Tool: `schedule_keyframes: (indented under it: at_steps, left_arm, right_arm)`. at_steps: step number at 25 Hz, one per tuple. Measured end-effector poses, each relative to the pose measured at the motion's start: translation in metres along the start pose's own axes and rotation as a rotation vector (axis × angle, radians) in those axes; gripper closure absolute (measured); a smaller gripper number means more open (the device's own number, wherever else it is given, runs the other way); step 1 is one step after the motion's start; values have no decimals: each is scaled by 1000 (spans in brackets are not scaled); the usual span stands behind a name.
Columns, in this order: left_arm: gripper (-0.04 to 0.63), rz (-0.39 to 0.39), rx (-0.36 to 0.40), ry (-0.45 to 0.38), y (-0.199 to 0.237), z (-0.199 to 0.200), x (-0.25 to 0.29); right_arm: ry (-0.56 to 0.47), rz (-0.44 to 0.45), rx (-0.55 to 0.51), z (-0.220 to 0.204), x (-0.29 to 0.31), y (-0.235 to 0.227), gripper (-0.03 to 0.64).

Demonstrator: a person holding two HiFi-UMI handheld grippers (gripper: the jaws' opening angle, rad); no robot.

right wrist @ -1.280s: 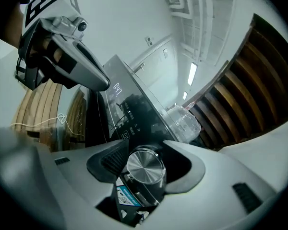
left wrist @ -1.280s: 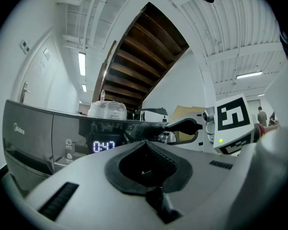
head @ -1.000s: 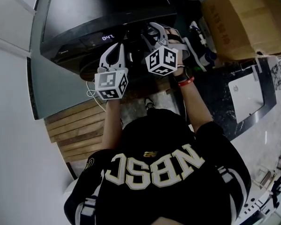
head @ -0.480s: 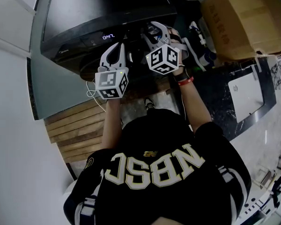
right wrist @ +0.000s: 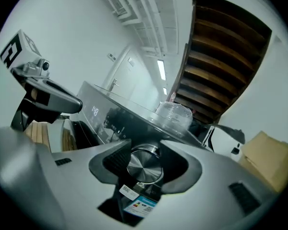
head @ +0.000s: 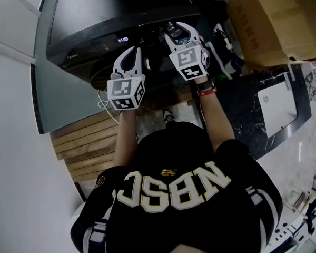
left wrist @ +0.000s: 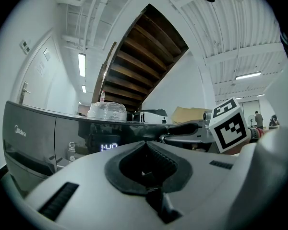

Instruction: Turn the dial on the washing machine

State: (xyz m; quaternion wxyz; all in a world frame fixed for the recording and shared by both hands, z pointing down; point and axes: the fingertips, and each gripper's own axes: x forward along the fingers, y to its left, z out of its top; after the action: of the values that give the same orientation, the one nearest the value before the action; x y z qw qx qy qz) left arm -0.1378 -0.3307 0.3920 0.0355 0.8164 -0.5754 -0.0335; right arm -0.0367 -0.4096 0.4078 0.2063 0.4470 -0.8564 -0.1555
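Observation:
The dark washing machine fills the top of the head view, its lit display on the front panel. My right gripper points at that panel. In the right gripper view the round metal dial sits between the jaws, and my right gripper is shut on it, a pad against each side of its rim. My left gripper hangs just left of it, in front of the display. In its own view my left gripper is shut with its tips together and nothing in it.
A clear plastic-wrapped bundle lies on top of the machine. Cardboard boxes stand to the right, above a dark counter with a white device. Wooden slats lie on the floor at the lower left. A label is stuck below the dial.
My right gripper has rolled about its own axis on the dial, so its marker cube now faces differently and sits slightly higher. The display's digits have changed. The left gripper has stayed put.

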Motion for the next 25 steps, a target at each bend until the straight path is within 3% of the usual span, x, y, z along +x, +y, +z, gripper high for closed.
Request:
schedule_keyframes:
  at_steps: [4, 17, 21, 25]
  left_arm:
    - [580, -2, 3, 0, 0, 1, -1]
    - [580, -23, 6, 2, -8, 1, 1]
    - [580, -27, 6, 2, -10, 2, 2]
    - [580, -26, 5, 1, -10, 2, 2]
  right_arm:
    - [4, -9, -25, 1, 1, 1, 426]
    - [-9, -19, 61, 1, 0, -3, 426]
    - [-26, -21, 138, -1, 0, -6, 426]
    - [-57, -25, 288, -7, -1, -13, 426]
